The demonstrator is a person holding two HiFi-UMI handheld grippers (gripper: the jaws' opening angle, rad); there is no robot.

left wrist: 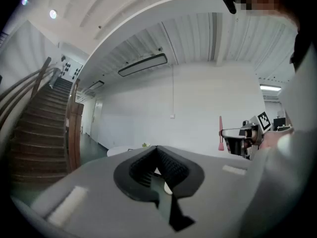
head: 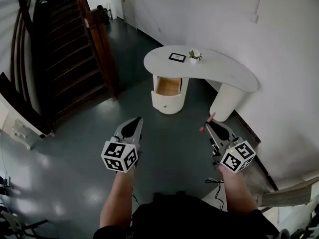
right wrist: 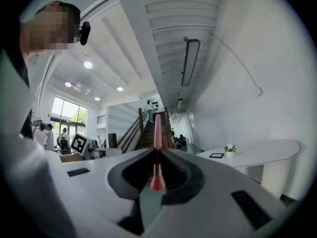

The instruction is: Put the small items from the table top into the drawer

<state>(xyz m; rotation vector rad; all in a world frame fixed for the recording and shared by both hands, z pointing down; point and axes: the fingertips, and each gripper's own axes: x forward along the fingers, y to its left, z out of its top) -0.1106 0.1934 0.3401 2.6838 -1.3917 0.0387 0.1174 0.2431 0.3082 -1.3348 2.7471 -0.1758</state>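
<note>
- Right gripper [head: 211, 127]: jaws clamped on a thin pink stick [right wrist: 157, 133], which stands upright between them with its rounded end down in the jaws.
- Left gripper [head: 133, 122]: jaws together, nothing held.
- Both grippers are over the dark floor [head: 75, 158], well apart from the white tabletop [head: 224, 68] at the far side.
- Drawer [head: 168, 86] under the tabletop's left end is open.
- Small picture frame [head: 177, 57] and potted plant [head: 194, 56] sit side by side on the tabletop.
- Staircase [head: 60, 49] far left.
</note>
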